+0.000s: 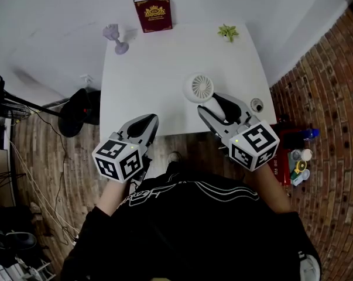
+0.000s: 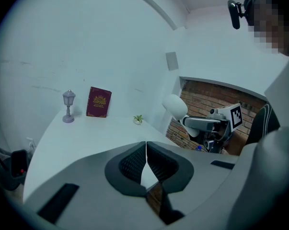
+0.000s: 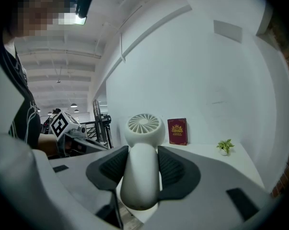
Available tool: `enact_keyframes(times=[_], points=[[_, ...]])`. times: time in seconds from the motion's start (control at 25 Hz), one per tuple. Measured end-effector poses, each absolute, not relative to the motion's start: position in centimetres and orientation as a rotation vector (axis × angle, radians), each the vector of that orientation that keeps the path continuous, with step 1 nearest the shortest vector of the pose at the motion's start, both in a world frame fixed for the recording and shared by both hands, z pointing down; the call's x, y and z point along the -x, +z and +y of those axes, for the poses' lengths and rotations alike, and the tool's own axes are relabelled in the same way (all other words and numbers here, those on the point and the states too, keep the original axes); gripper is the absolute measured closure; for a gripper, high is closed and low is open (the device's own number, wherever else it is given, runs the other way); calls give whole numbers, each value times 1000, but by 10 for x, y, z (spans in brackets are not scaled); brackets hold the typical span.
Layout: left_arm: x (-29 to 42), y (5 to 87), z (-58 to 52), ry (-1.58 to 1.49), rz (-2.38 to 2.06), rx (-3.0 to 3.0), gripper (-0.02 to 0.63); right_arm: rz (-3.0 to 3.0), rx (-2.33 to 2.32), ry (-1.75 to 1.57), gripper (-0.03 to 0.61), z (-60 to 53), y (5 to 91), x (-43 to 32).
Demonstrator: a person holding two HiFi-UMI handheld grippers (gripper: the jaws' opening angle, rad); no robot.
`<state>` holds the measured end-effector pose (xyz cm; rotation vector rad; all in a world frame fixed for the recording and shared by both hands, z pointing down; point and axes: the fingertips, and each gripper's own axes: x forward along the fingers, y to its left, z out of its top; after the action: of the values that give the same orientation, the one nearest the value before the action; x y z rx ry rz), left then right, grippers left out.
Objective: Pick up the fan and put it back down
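Note:
A small white hand fan (image 1: 198,88) (image 3: 143,128) with a round grille head is held above the white table (image 1: 164,69). My right gripper (image 1: 218,105) (image 3: 143,169) is shut on its thick white handle, which stands between the black pads. From the left gripper view the fan (image 2: 175,107) shows at the right, lifted off the table with the right gripper behind it. My left gripper (image 1: 146,123) (image 2: 146,159) is at the table's near edge, shut, its pads touching with nothing between them.
A dark red book (image 1: 153,12) stands against the back wall, a lilac lantern figure (image 1: 119,38) at the back left, a tiny potted plant (image 1: 228,33) at the back right. A brick wall (image 1: 328,86) is at the right, a tripod and cables (image 1: 24,107) at the left.

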<state>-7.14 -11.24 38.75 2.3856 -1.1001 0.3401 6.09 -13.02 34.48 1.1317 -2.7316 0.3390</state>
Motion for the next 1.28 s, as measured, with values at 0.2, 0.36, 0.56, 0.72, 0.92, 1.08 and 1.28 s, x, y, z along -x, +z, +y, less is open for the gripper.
enact_keyframes(times=[0.2,0.36,0.56,0.72,0.92,1.08,1.28], points=[[68,390,-111,346,-1092,-2385,581,-2733,-1131,348,387,-130,343,-63],[65,389,-114,344,-1084,-2388,581,-2728,-1133,348,387,-133,344,-64],[64,390,-121,353,-1070,-2395,581,-2716,-1141,349,387,-143,346,-63],[67,388,-131,356,-1065,-2401,581,-2703,-1150,353,387,-153,348,-60],[74,387,-144,357,-1059,-2407,581,-2683,-1157,365,387,-170,354,-52],[84,389,-156,359,-1055,-2406,581,-2646,-1153,368,387,-186,367,-42],[99,392,-172,354,-1057,-2395,581,-2586,-1151,392,387,-206,392,-30]])
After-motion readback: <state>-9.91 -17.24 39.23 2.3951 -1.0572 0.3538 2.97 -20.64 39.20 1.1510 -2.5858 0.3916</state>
